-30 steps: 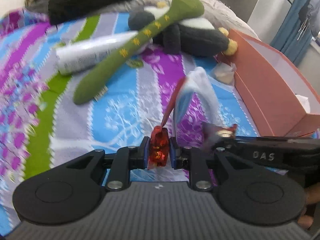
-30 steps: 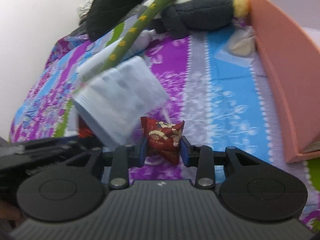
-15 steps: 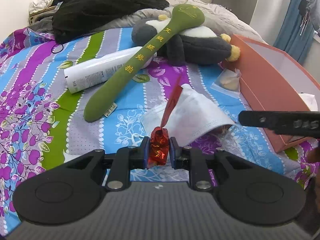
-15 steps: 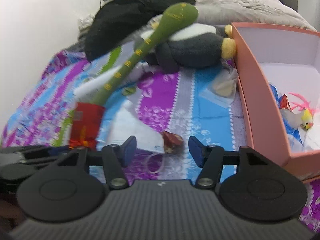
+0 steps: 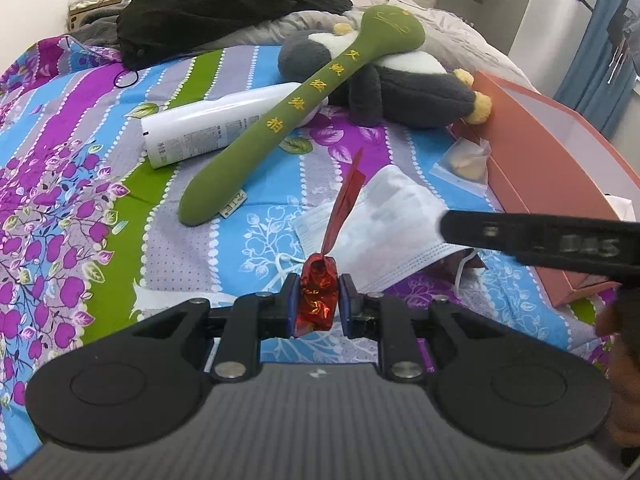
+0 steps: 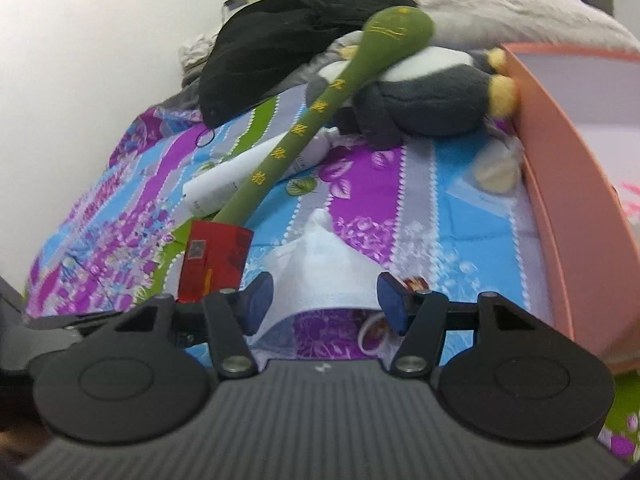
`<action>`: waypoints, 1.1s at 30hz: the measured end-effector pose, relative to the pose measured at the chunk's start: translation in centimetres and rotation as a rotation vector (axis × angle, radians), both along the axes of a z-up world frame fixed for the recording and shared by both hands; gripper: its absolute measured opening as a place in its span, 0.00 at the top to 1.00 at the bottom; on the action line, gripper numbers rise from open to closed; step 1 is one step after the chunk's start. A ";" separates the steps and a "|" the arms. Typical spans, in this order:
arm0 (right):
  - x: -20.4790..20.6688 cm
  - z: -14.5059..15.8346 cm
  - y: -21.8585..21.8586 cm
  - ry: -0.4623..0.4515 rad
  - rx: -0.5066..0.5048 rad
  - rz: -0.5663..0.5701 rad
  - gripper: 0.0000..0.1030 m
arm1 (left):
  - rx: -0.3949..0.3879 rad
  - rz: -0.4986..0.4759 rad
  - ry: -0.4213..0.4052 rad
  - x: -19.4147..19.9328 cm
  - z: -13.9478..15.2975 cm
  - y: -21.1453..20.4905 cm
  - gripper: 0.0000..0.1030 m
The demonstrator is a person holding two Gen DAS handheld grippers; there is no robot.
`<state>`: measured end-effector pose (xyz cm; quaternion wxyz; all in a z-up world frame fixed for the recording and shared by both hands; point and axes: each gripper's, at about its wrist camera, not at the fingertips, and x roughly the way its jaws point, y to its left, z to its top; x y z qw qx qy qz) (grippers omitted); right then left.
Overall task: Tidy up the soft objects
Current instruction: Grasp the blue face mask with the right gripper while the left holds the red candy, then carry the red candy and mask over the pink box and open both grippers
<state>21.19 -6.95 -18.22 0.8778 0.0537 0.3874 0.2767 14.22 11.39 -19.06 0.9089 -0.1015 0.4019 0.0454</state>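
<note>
My left gripper is shut on a red foil packet and holds it above the bedspread; the packet also shows in the right wrist view. My right gripper is open and empty, low over a white face mask that lies flat on the bed, also seen in the left wrist view. A small red snack wrapper lies by the right fingertip. A green plush stick leans on a grey penguin plush. The salmon box stands at the right.
A white spray can lies under the green stick. A black garment and grey duvet lie at the bed's head. A small clear bag rests against the box. The wall runs along the left.
My right gripper opened and let go of the red snack wrapper, which dropped with the face mask onto the bed. The left gripper kept its hold on the red packet.
</note>
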 end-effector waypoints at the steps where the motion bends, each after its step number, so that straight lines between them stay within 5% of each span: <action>1: 0.1 -0.1 0.6 -0.011 -0.017 0.011 0.42 | -0.001 0.002 -0.001 -0.1 0.0 0.1 0.77; 4: 0.6 -0.7 2.2 -0.024 -0.063 0.044 0.54 | -0.008 0.013 -0.001 -0.2 0.2 0.3 0.77; 7: 1.0 -1.5 3.5 -0.018 -0.120 0.078 0.88 | -0.020 0.030 -0.004 -0.4 0.5 0.7 0.77; 9: 1.2 -1.6 3.9 -0.007 -0.140 0.087 0.94 | -0.029 0.039 -0.006 -0.4 0.8 1.0 0.77; 25: 1.6 7.1 0.9 -0.060 0.031 0.047 0.95 | -0.087 0.022 -0.098 1.8 8.7 1.6 0.77; 33: 1.5 11.6 -0.6 -0.152 0.028 0.023 0.95 | -0.112 -0.031 -0.151 4.1 13.4 0.0 0.77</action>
